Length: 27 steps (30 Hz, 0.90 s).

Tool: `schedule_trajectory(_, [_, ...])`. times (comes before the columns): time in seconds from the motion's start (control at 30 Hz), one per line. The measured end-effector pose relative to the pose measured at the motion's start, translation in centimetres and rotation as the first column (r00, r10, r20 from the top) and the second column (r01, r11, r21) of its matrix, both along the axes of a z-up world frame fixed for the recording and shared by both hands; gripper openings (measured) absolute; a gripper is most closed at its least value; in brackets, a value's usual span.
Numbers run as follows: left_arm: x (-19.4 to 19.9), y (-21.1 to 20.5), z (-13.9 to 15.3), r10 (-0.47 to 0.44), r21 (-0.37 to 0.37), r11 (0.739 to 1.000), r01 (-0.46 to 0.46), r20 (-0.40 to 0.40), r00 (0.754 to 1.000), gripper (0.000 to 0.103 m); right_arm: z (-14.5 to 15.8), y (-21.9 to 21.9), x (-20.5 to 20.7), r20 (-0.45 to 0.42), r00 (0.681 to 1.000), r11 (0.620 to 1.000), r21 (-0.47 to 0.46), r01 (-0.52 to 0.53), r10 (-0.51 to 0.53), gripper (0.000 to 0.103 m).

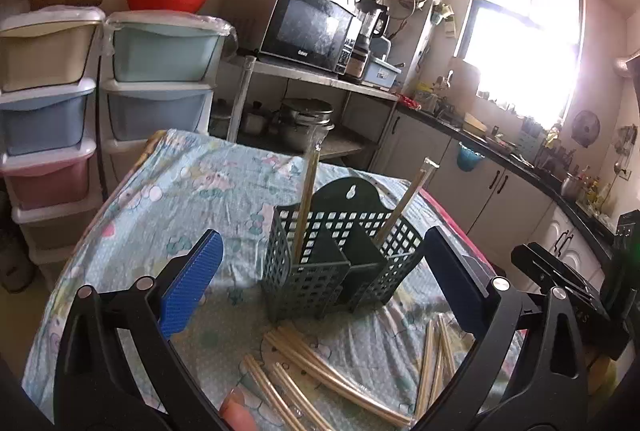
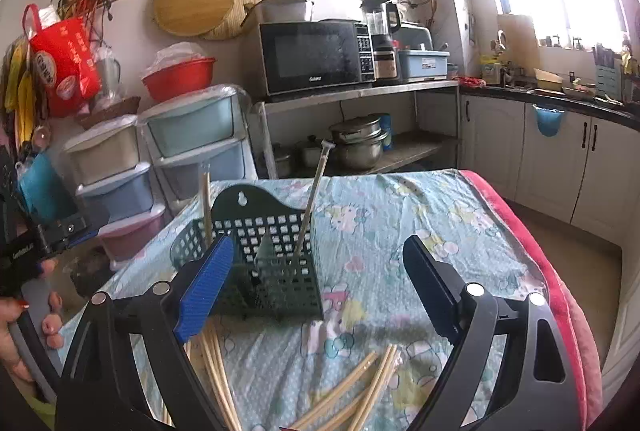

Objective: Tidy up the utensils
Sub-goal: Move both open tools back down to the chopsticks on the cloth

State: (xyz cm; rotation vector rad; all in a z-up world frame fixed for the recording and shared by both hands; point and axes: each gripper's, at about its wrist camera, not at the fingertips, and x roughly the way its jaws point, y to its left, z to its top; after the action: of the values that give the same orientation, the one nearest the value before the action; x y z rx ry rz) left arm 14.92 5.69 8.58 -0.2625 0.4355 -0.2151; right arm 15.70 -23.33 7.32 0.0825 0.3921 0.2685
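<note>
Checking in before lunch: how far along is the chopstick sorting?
Done: two chopstick packs stand in the caddy. In hand: nothing; the left gripper and right gripper are both open and empty. Left: the loose packs lying on the table.

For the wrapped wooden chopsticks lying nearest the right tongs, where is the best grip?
Probably mid-shaft on the wrapped wooden chopsticks, coming from above with the open right tongs closing across their width. They lie flat on the patterned tablecloth, some crossing, so the ends offer little purchase.
</note>
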Motion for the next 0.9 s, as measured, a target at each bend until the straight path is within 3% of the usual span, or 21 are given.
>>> schedule_trajectory(0.9, [-0.2,0.1,-6.7,-0.018,-0.002,1.0,0.018,-0.19,0.982,0.092,-5.1,-1.6,-1.9,-0.137,0.991,0.999,-0.05,-0.006,-0.001,0.084])
